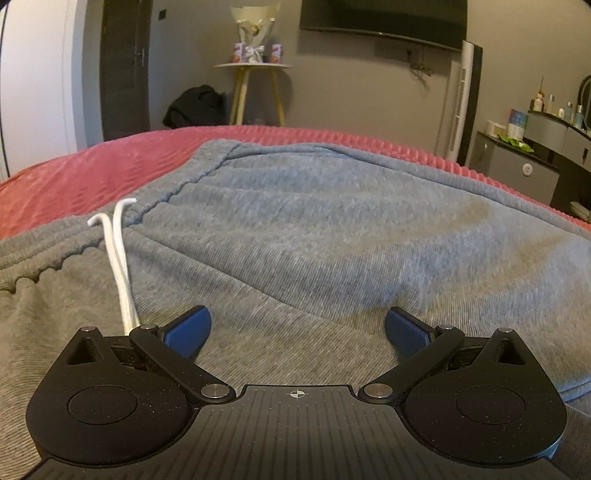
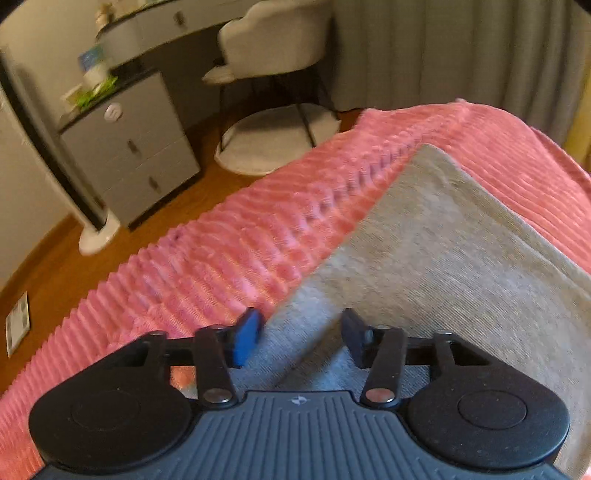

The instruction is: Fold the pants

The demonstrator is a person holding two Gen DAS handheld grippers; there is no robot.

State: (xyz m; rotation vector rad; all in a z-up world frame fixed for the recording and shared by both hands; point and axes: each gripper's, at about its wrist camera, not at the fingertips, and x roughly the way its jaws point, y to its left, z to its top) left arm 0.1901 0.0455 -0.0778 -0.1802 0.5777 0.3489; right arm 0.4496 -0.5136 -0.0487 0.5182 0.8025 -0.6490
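Left gripper (image 1: 298,334) over pink bedspread (image 1: 92,177).

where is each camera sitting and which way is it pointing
Left wrist: rides the left hand-held gripper, facing along open fingers over the grey pants and white drawstring toward the TV wall.
Right wrist: rides the right hand-held gripper, angled down at a pant leg by the bed edge, jaws partly closed.
Shared: pants, pink bedspread.

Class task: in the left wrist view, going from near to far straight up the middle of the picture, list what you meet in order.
left gripper → grey pants → red bedspread → small round side table → wall-mounted screen
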